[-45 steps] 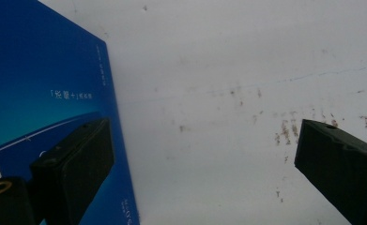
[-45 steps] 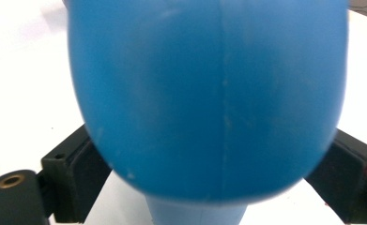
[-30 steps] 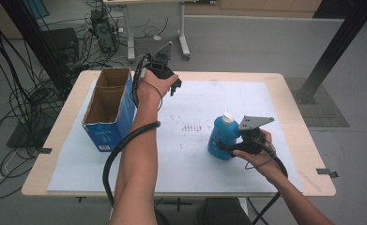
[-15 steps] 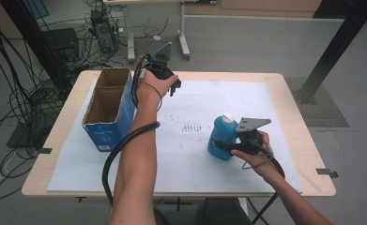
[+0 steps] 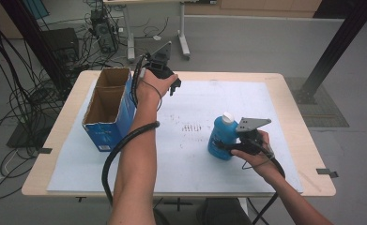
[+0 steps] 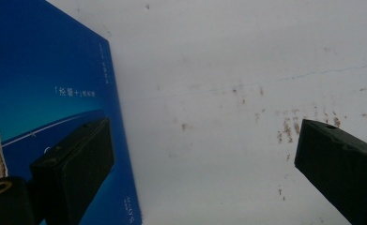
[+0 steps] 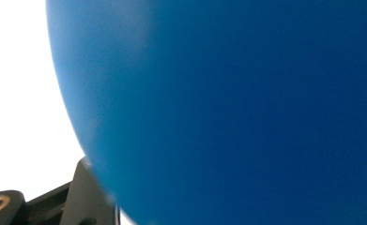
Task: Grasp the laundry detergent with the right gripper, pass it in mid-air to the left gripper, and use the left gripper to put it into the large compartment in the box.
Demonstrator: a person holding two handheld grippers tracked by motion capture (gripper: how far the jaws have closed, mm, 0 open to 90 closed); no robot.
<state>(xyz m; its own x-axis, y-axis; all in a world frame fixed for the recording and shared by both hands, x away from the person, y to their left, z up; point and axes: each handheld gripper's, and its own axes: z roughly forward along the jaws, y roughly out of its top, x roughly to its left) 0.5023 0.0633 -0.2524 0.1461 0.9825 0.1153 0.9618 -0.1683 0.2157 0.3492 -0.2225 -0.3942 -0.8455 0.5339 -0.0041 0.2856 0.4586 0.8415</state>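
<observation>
One blue bottle point(image 5: 221, 140) with a white cap stands upright on the white sheet point(image 5: 186, 154) that covers the table point(image 5: 294, 101), right of the middle and toward the near edge; no label can be read on it in the high view, and in the right gripper view its blue wall is plain, with no print. The right hand-held gripper point(image 5: 225, 145) comes in from the right, and its jaws, which have just been closing, are pressed against the bottle's lower body, gripping it. One open cardboard box point(image 5: 108, 112) with blue outer walls stands at the left of the table, split into two compartments. Its near face carries a pale line of lettering, too small to read in the high view; in the left gripper view the blue side point(image 6: 54, 93) shows a short row of white characters and smaller print along the edge, too blurred to make out. The left hand-held gripper point(image 5: 174, 86) hangs above the far part of the sheet just right of the box, jaws spread wide with nothing between them. Small brown specks mark the sheet around its middle.
</observation>
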